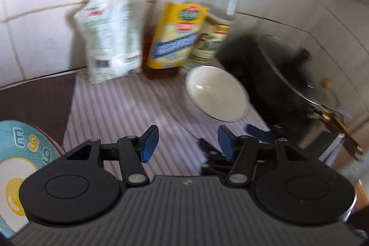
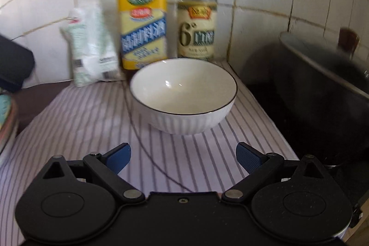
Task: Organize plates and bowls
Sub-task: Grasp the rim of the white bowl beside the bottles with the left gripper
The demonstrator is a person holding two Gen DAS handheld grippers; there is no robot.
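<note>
Both cameras look forward and downward over their own black finger linkages toward the tiled corner. The right wrist view sits close to the white dark-rimmed ceramic bowl [image 2: 183, 93], facing it squarely. The left wrist view stands further left of that bowl [image 1: 215, 95], seeing it off to its right. Both share the bowl, the striped cloth [image 2: 80, 128] under it and the yellow-labelled clear bottle [image 2: 143, 24] behind it.

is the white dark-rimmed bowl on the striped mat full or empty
Empty: the white dark-rimmed bowl stands upright and its bare glossy inside shows in the right wrist view.
</note>
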